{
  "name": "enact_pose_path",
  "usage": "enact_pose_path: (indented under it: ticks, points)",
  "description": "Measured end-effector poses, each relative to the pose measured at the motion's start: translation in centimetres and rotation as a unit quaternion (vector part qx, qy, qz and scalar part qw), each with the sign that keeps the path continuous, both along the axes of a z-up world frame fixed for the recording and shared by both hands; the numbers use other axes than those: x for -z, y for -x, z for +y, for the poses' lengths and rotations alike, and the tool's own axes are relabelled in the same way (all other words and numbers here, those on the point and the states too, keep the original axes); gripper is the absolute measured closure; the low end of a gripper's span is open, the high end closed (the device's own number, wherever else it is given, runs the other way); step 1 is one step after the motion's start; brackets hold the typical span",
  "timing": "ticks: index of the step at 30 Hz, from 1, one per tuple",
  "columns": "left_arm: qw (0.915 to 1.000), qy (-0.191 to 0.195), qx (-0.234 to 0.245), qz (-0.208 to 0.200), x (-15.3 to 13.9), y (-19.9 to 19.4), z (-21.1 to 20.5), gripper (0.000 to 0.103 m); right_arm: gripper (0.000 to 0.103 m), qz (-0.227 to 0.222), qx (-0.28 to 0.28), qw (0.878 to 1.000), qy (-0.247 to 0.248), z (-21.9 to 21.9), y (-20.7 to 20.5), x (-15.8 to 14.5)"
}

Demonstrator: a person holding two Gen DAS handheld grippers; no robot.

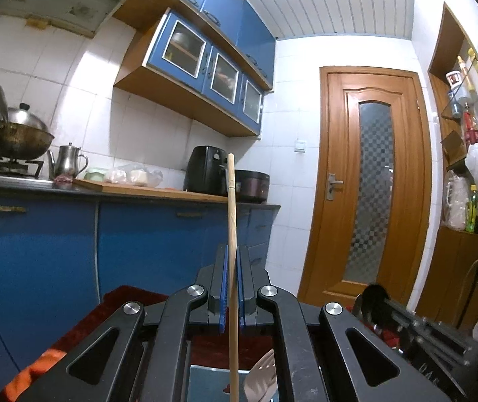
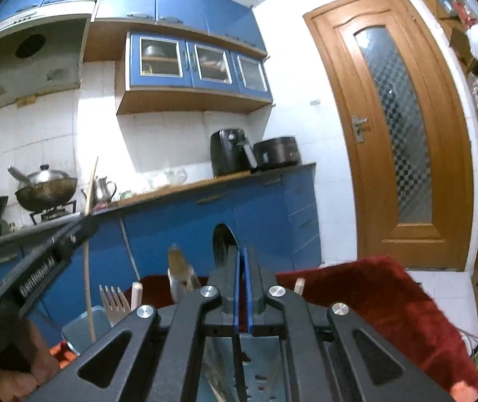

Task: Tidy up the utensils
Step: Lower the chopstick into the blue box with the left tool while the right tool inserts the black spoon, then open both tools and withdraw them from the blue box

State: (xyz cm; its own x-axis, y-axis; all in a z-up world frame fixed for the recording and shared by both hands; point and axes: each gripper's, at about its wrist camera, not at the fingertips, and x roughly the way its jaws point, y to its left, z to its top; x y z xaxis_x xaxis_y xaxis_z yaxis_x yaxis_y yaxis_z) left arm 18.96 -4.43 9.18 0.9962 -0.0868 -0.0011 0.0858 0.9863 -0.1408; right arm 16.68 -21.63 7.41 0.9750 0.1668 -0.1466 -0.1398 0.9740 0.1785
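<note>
Black two-finger left gripper [image 1: 231,284] fills the foreground of its own view, its blue-padded fingers [image 1: 222,288] clamped on a thin, pale wooden chopstick [image 1: 232,234] that stands nearly upright. Below it sits a blue-grey plastic utensil holder [image 2: 81,330] on a dark red cloth [image 2: 372,298], with a pale fork [image 2: 114,301] standing in it. Black right gripper [image 2: 242,288] has its fingers pressed together on the handle of a dark metal spoon [image 2: 222,243], whose bowl rises above the tips. Behind, a long worktop [image 1: 158,191] over blue cabinets carries a wok [image 1: 14,137], a steel kettle [image 1: 68,160] and a black air fryer [image 1: 205,169]. White tiles cover the walls; a wooden door [image 1: 369,181] has patterned glass. White lettering on the left gripper's side is too blurred to read.
</note>
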Motion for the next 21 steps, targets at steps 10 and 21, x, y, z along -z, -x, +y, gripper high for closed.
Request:
enact_pose_path:
  ticks: [10,21]
  points:
    - [0.9999,-0.001,0.001,0.01,0.3,0.1,0.1,0.098,0.096,0.063,-0.013,0.998,0.02,-0.6,1.0,1.0]
    - [0.9995,-0.008,0.009,0.028,0.9,0.6,0.2,0.098,0.076,0.076,-0.041,0.996,-0.019,-1.4,3.7,-0.1]
